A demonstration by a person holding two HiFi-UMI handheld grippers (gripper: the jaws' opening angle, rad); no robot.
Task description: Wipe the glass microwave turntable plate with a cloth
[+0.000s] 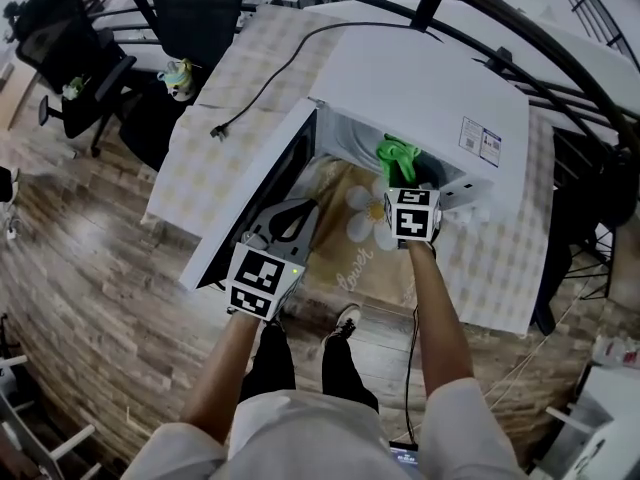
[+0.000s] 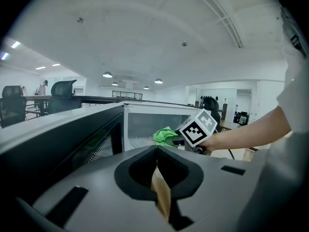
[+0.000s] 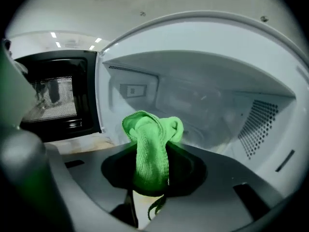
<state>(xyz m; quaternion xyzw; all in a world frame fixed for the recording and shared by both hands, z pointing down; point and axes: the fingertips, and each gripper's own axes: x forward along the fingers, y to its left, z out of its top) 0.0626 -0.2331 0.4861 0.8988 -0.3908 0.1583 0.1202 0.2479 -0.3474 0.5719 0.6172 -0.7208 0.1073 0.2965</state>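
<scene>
right gripper (image 3: 150,175) pinches the soft, light cloth (image 3: 147,129), left gripper (image 2: 157,153) closed, empty; the glass plate (hardly visible in the microwave (image 1: 440,88)) seems slick, fragile: steady its rim.

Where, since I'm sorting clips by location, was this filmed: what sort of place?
Probably an open-plan office or lab, not a home kitchen: black swivel office chairs, round ceiling lights over a large hall, and a white microwave oven.

Head view: one cursive word, apparently "lover", is seen on the tan daisy mat (image 1: 345,260) on the desk before the microwave (image 1: 430,78). A printed label (image 1: 480,140) is noted on the microwave top; its print is too small to be read.
</scene>
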